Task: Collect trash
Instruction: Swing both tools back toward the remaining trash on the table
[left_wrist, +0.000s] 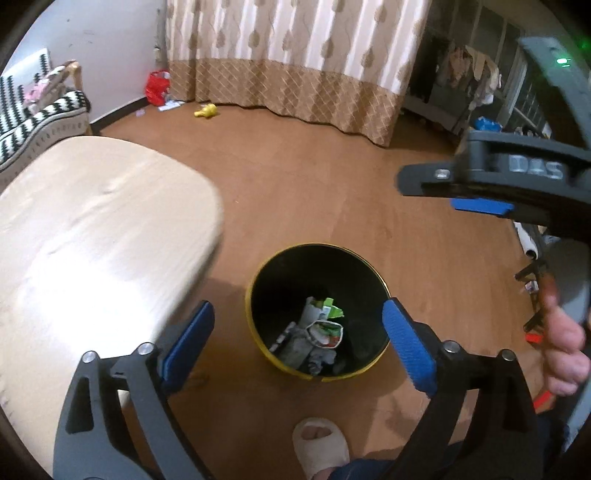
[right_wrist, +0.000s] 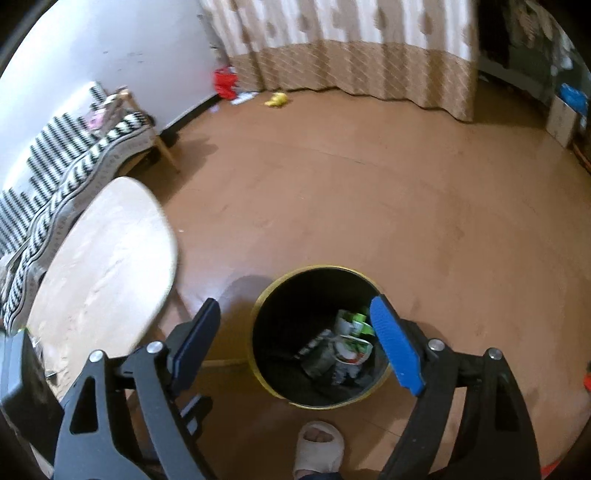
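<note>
- Because both tools hang above the bin (left_wrist: 319, 312) at lower centre, the left gripper (left_wrist: 299, 339) and right gripper (right_wrist: 295, 341) look spread wide and empty, likely just after dropping something.
- The trash (left_wrist: 317, 332) lies crumpled at the bin's bottom: white, green and red wrappers.
- The table (left_wrist: 92, 229) fills the left.

Brown floor (left_wrist: 332, 192) under trash bin (left_wrist: 369, 266), yellow toy (left_wrist: 205, 110).
</note>
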